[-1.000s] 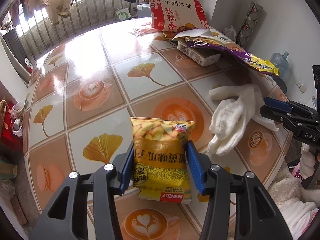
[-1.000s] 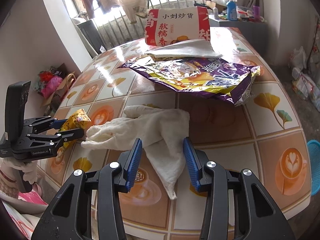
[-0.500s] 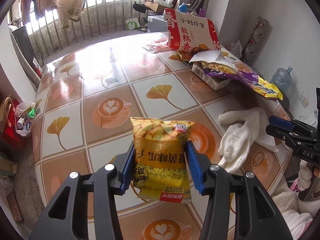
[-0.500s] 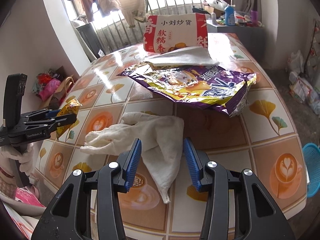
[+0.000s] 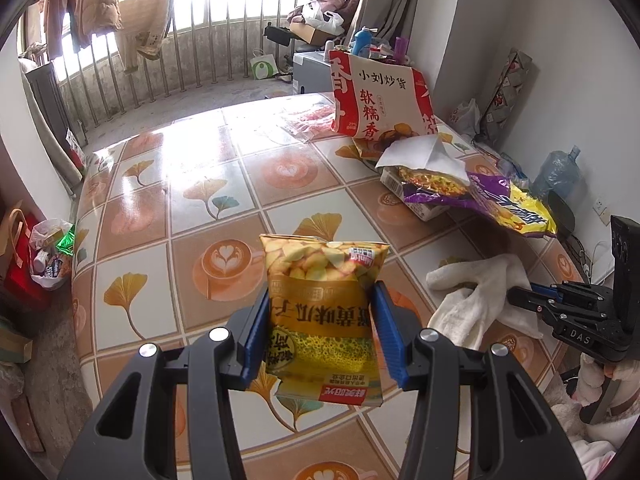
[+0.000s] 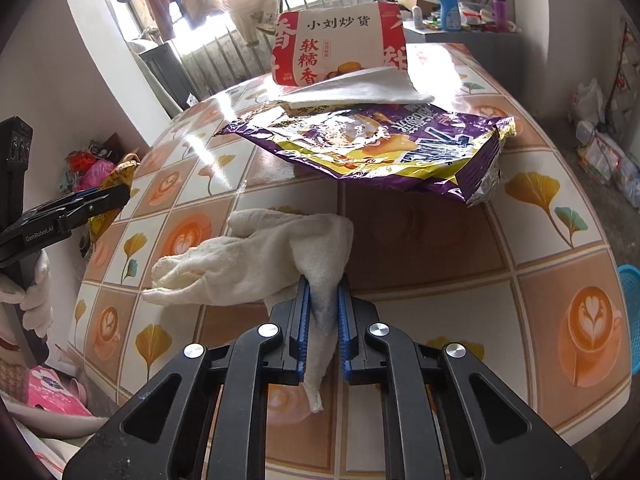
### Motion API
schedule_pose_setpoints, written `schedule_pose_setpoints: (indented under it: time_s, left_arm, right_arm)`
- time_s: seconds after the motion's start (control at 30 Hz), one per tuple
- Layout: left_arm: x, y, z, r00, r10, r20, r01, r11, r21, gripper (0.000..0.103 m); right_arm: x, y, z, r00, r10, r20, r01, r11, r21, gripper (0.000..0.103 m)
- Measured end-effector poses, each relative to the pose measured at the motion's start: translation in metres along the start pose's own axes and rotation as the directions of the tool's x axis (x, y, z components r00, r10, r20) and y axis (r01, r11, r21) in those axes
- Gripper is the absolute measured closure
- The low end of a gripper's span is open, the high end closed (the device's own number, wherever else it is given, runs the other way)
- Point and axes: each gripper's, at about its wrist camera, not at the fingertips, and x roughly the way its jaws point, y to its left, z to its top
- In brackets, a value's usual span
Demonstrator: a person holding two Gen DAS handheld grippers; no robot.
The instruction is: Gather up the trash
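Observation:
My left gripper (image 5: 323, 328) is shut on a yellow snack packet (image 5: 324, 304) and holds it above the tiled table (image 5: 208, 200). It shows in the right wrist view as well (image 6: 116, 196), at the far left. My right gripper (image 6: 323, 312) is shut on a white cloth glove (image 6: 260, 256) that lies on the table near the front edge; the glove also shows in the left wrist view (image 5: 476, 292). A large purple and yellow snack bag (image 6: 380, 144) lies crumpled beyond the glove, with a white tissue (image 6: 360, 88) on it.
A red and white snack box (image 6: 336, 48) stands at the table's far end. A bag of trash (image 5: 50, 252) sits on the floor at the left. A blue basket (image 6: 630, 296) is on the floor at the right. A water bottle (image 5: 558, 172) stands by the wall.
My right gripper has closed on the white glove. My left gripper has lifted the yellow packet higher and drawn back from the table.

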Motion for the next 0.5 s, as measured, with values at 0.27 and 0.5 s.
schedule_pose_setpoints:
  time_s: [0.27,0.5]
  left_arm:
    - [-0.007,-0.008,0.008,1.0,-0.001,0.027,0.001,1.0,0.003,0.056]
    - [-0.019,-0.02,0.017,0.998,0.001,0.065,-0.002,1.0,0.025,0.056]
  right_arm:
    - [-0.037,0.011,0.009,0.982,0.145,0.122,-0.143,0.989,-0.023,0.098]
    - [-0.074,0.027,0.013,0.939,0.256,0.231,-0.238,0.966,-0.103,0.098]
